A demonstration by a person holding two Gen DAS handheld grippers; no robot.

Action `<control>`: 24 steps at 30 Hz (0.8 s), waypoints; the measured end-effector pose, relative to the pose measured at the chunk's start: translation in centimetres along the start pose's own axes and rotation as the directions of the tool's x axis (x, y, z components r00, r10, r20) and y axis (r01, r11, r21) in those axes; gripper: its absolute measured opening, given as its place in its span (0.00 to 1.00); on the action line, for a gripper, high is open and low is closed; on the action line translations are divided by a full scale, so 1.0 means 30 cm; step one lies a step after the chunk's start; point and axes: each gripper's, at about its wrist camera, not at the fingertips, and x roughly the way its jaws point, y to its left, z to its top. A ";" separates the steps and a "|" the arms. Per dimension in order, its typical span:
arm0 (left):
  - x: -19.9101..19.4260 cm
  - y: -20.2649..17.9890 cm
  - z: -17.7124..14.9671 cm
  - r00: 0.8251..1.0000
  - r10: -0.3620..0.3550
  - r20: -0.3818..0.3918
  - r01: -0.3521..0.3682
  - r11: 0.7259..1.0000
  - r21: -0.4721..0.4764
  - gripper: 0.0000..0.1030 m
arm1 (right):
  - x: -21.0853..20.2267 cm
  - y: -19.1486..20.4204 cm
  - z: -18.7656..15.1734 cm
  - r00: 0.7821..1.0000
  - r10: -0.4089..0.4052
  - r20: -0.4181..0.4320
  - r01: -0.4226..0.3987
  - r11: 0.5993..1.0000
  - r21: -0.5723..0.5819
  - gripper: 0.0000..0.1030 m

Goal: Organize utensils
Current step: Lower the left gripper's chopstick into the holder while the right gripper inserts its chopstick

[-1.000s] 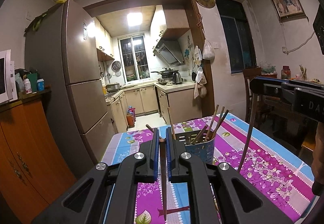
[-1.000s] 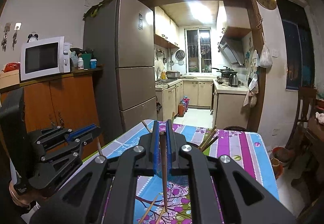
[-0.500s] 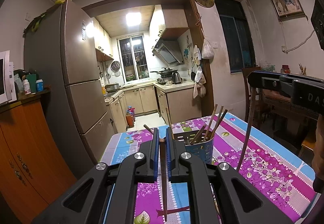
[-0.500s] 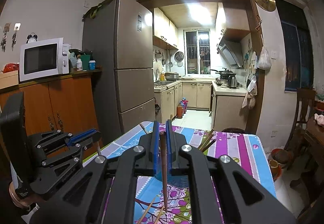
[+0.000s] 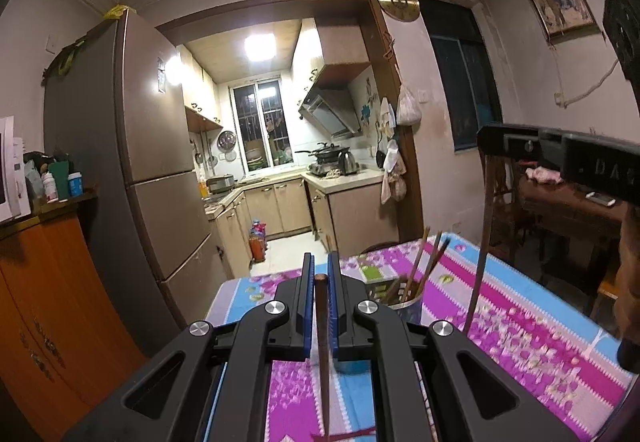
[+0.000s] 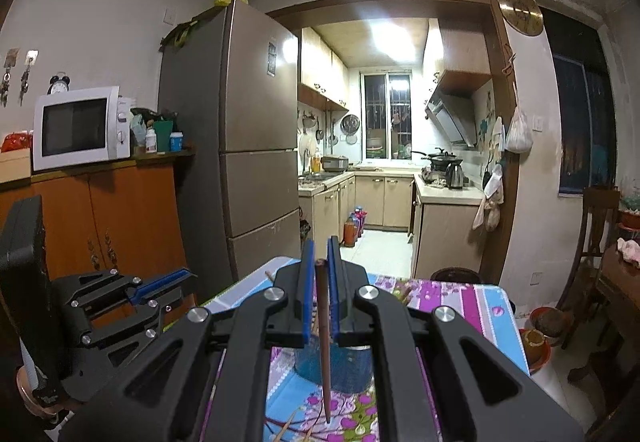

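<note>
Left gripper (image 5: 321, 288): jaws clamped on a dark chopstick (image 5: 323, 362), long axis near vertical, blunt end at 12 o'clock, thin tip at 6 o'clock over the tablecloth.
Right gripper (image 6: 321, 284): same deal, pinched tight on its own chopstick (image 6: 325, 354), upright, tip at 6 o'clock just in front of the holder.
Loose sticks (image 6: 290, 427): a couple lie on the cloth below the right tip.
Holder (image 5: 406, 308): blue cup just past the left jaws at about 1 o'clock, several chopsticks inside, leaning toward 1 o'clock.
Tablecloth (image 5: 520, 326): purple floral with blue stripes.
Writing: side of the right gripper reads "DA", rest cut off.
Far back: fridge (image 6: 256, 138), microwave (image 6: 78, 128).
</note>
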 end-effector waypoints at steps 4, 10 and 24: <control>0.024 0.030 0.128 0.998 -0.026 0.053 0.027 0.999 -0.020 0.07 | 0.011 -0.021 0.078 0.999 -0.015 0.049 0.015 1.000 0.004 0.05; 0.108 0.095 0.319 0.987 -0.075 0.140 0.091 0.989 -0.116 0.07 | 0.064 -0.067 0.193 0.991 -0.044 0.129 0.041 0.999 0.022 0.05; 0.492 0.099 0.293 0.981 -0.083 0.174 0.122 0.966 -0.229 0.07 | 0.339 -0.210 0.145 0.981 -0.086 0.173 0.060 0.987 0.147 0.05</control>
